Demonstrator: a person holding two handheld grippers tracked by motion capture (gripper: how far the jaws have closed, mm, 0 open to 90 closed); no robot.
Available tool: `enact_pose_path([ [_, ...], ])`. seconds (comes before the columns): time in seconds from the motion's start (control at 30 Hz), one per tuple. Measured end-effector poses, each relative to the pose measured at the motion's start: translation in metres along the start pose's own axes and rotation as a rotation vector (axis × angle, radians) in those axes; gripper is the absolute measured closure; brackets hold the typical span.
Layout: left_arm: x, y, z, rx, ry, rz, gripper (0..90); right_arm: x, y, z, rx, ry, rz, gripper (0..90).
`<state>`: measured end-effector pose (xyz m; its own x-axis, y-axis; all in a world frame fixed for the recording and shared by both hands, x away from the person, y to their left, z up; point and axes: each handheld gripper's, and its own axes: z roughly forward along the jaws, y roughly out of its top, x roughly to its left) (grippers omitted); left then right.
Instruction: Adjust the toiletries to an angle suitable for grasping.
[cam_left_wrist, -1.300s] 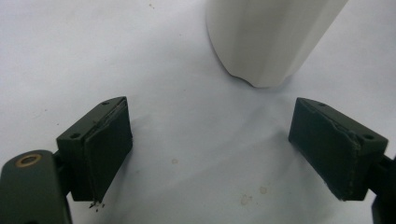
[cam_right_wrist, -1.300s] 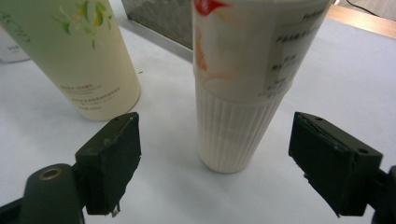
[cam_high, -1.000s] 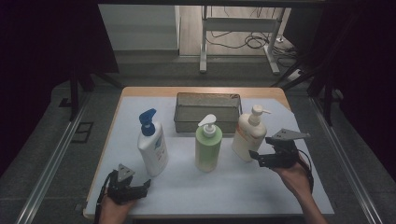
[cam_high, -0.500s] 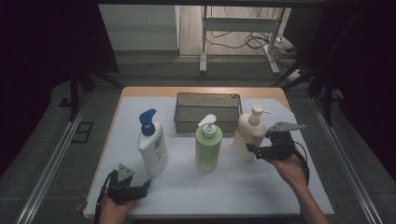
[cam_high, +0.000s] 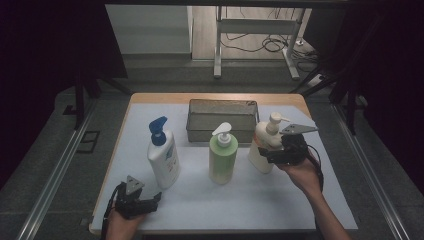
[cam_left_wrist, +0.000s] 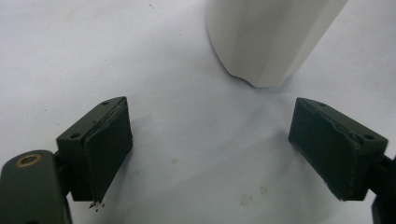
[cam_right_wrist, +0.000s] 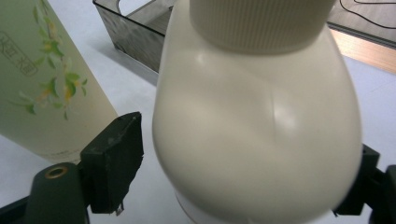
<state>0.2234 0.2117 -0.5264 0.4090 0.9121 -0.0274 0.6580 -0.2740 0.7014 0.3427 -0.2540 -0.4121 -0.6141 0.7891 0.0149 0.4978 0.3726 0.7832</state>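
Closing my right gripper (cam_high: 265, 154) around the cream bottle (cam_high: 265, 145), right of centre; the jaws straddle it, not yet clamped. Left gripper (cam_high: 150, 200) idles open, lower left. Lifting remains.

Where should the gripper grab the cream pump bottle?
Probably at the wide round body of the cream bottle, below its ribbed collar, coming level from the person's right as the right gripper does. It stands upright, and the pump head on top is narrow and offers little to hold.
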Motion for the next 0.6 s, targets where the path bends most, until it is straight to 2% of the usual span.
enact_pose_path([
  [0.07, 0.0000, 0.0000, 0.0000, 0.000, 0.000, 0.000, 13.0, 0.0005, 0.0014, 0.0011, 0.006, -0.011, -0.003, 22.8],
  [0.17, 0.0000, 0.0000, 0.0000, 0.000, 0.000, 0.000, 13.0, 0.0004, 0.0031, 0.0022, -0.001, -0.020, 0.017, 25.8],
  [0.37, 0.0000, 0.0001, 0.0000, 0.000, 0.000, 0.000, 13.0, -0.0011, 0.0047, 0.0031, 0.003, -0.042, 0.011, 34.3],
  [0.6, 0.0000, 0.0000, 0.0001, -0.001, 0.000, -0.001, 13.0, -0.0016, 0.0057, 0.0025, 0.017, -0.038, 0.003, 35.8],
])
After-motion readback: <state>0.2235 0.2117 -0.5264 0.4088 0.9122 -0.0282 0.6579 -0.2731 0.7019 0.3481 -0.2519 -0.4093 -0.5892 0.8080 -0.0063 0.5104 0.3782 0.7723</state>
